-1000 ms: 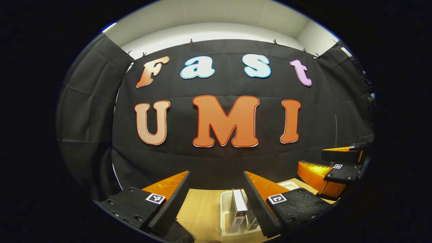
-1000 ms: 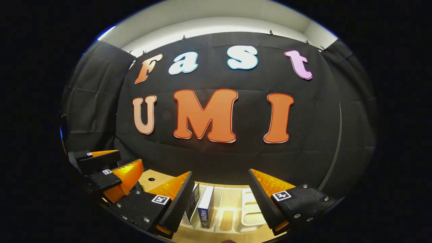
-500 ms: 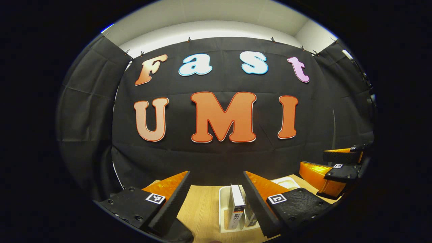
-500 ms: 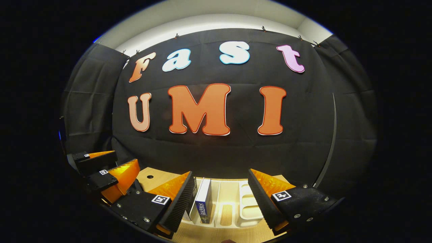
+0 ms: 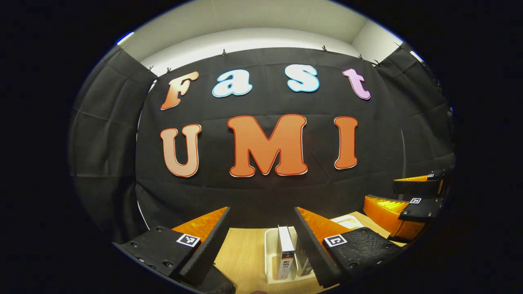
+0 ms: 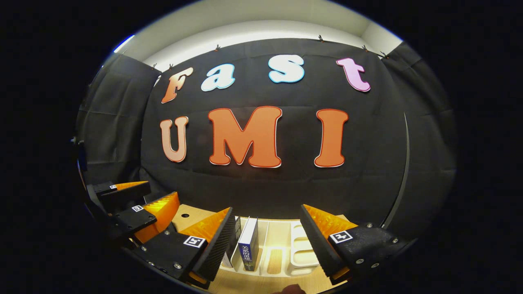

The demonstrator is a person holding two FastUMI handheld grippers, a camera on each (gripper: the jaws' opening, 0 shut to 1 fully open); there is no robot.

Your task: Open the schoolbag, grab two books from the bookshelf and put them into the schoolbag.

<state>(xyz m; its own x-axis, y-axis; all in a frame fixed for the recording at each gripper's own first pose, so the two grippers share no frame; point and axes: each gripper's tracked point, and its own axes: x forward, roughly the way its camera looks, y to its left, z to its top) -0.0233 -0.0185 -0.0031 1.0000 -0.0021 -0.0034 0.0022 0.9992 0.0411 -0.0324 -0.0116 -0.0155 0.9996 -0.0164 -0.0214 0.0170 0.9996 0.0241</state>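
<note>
A white slotted bookshelf [image 5: 267, 257] stands on the wooden table [image 5: 243, 253] just ahead of both grippers. In the left gripper view a white-spined book [image 5: 286, 253] stands upright in it, with a second book [image 5: 303, 265] behind my right-hand finger. My left gripper [image 5: 261, 210] is open, hovering above and before the rack, holding nothing. In the right gripper view a dark blue book [image 6: 248, 245] stands in the bookshelf [image 6: 302, 255], close to my left-hand finger. The right gripper [image 6: 267, 208] is open and empty too. Each gripper appears beside the other: right gripper [image 5: 394, 196], left gripper [image 6: 137, 200].
The black cloth wall [image 5: 261, 192] hangs close behind the table's far edge. The table [image 6: 192, 214] has a small round hole [image 6: 184, 215] left of the rack. Several rack slots on the right hold no books.
Both views swayed slightly up and back down; the rack and books shifted only a little. Both grippers stay open and side by side.
</note>
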